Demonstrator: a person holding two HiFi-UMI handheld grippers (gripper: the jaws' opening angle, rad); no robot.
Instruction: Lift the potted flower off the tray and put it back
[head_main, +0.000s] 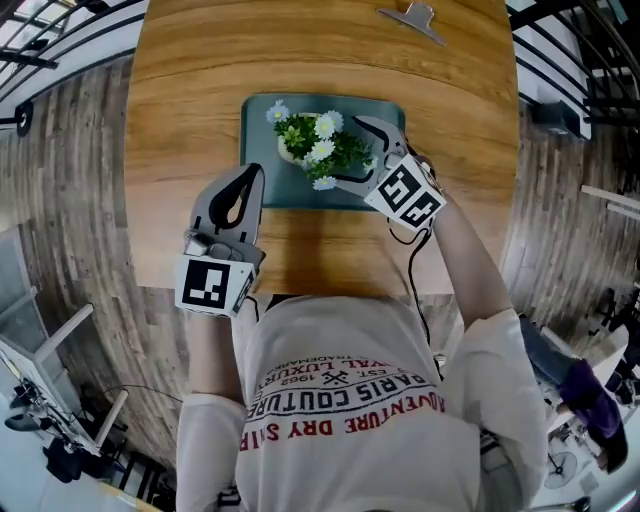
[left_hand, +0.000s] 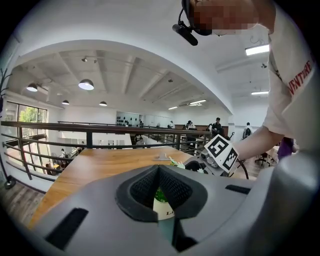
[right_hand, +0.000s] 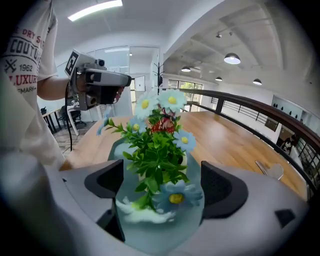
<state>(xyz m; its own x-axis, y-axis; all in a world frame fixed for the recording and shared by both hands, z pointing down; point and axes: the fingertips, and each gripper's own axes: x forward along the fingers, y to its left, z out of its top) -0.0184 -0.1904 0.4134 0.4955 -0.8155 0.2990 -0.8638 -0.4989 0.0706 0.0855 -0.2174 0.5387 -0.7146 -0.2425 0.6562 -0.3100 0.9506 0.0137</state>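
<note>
A potted flower (head_main: 314, 141) with white and pale blue blooms in a white pot stands on a teal tray (head_main: 262, 178) on the wooden table. My right gripper (head_main: 350, 152) is open at the plant's right side, one jaw behind the foliage and one in front. In the right gripper view the blooms (right_hand: 159, 145) fill the gap between the wide pads (right_hand: 222, 190), and nothing presses on them. My left gripper (head_main: 256, 173) hovers at the tray's near left edge, jaws shut and empty. In the left gripper view a sliver of the white pot (left_hand: 163, 209) shows beneath the closed tips.
A metal clip (head_main: 413, 18) lies at the table's far edge. The table's near edge (head_main: 300, 290) runs just in front of the person's body. Railings (head_main: 50, 40) and wood-plank floor surround the table. Bare tabletop (head_main: 190, 90) lies left of and behind the tray.
</note>
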